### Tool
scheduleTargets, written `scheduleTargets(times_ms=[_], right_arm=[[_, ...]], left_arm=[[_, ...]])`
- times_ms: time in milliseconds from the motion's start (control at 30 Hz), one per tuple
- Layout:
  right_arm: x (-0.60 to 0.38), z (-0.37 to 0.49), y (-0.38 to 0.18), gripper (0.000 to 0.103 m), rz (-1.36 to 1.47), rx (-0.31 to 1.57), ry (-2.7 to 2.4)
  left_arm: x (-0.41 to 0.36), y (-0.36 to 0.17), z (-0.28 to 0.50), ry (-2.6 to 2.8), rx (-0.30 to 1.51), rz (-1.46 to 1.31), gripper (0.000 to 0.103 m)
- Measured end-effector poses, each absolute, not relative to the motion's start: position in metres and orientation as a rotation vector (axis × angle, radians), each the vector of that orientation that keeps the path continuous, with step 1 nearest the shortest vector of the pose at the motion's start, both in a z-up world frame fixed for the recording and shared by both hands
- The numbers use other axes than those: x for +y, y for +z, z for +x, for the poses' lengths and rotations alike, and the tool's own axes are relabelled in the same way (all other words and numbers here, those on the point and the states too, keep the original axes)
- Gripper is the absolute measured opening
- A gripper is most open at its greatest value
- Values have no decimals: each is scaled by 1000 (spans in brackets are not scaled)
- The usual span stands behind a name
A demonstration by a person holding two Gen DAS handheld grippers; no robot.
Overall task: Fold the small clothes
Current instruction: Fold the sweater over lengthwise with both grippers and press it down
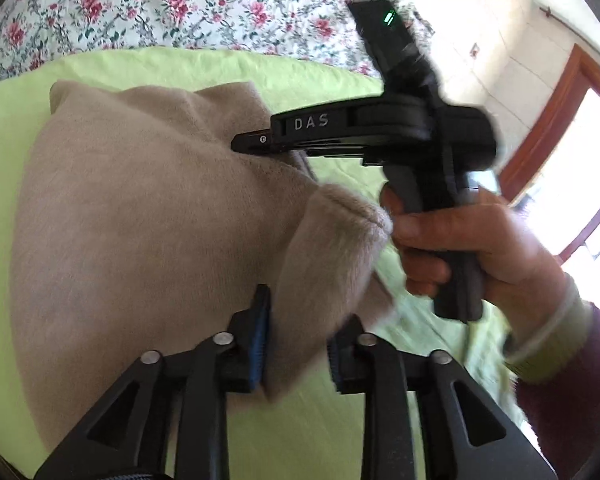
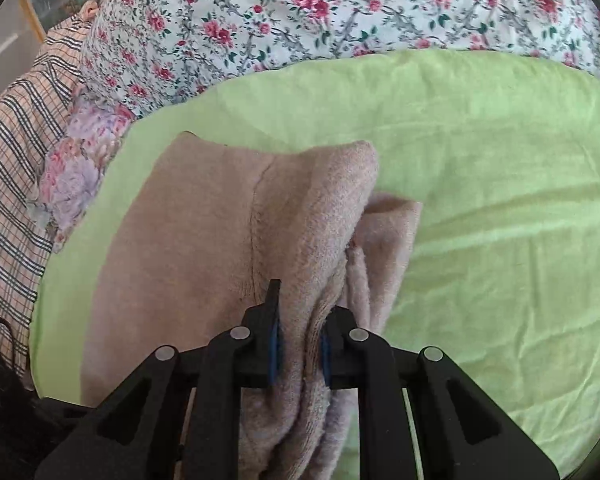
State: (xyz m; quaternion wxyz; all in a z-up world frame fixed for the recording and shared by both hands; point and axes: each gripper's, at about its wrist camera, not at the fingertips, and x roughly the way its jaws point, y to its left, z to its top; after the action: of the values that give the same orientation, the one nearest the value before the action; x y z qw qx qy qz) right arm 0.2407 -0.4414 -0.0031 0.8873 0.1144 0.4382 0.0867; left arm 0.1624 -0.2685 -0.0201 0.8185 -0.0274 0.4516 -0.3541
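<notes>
Right wrist view shows the right gripper pinching a bunched fold of the beige fleece garment, which lies on the green sheet over the floral bedspread, while the left gripper also clamps the garment's edge.

One beige garment, one green sheet, one floral cover, one plaid cloth, two grippers.

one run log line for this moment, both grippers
left gripper: shut on beige garment | right gripper: shut on beige garment | surface: green sheet | fold unfinished
</notes>
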Motion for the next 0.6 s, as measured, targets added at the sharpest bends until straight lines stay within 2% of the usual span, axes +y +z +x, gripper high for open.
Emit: scheduleTargets(times_ms=[67,100,133,300,600], right_arm=[[-450,232,-1,35,235,910,103],[-456,225,2,49,259,901,79],[-459,220,4,56,286,893,83],[-468,201,-1,67,435,879,184],[-464,213,-27,69,564,920,247]], left_arm=[[-248,-7,149,-773,953,-68,53],[-239,-1,144,-769,940,-74,58],[-227,5,142,-756,928,-82,60],[-170,24,162,-652,884,-140,75],[-135,-27,254,-587,1076,-350,79]])
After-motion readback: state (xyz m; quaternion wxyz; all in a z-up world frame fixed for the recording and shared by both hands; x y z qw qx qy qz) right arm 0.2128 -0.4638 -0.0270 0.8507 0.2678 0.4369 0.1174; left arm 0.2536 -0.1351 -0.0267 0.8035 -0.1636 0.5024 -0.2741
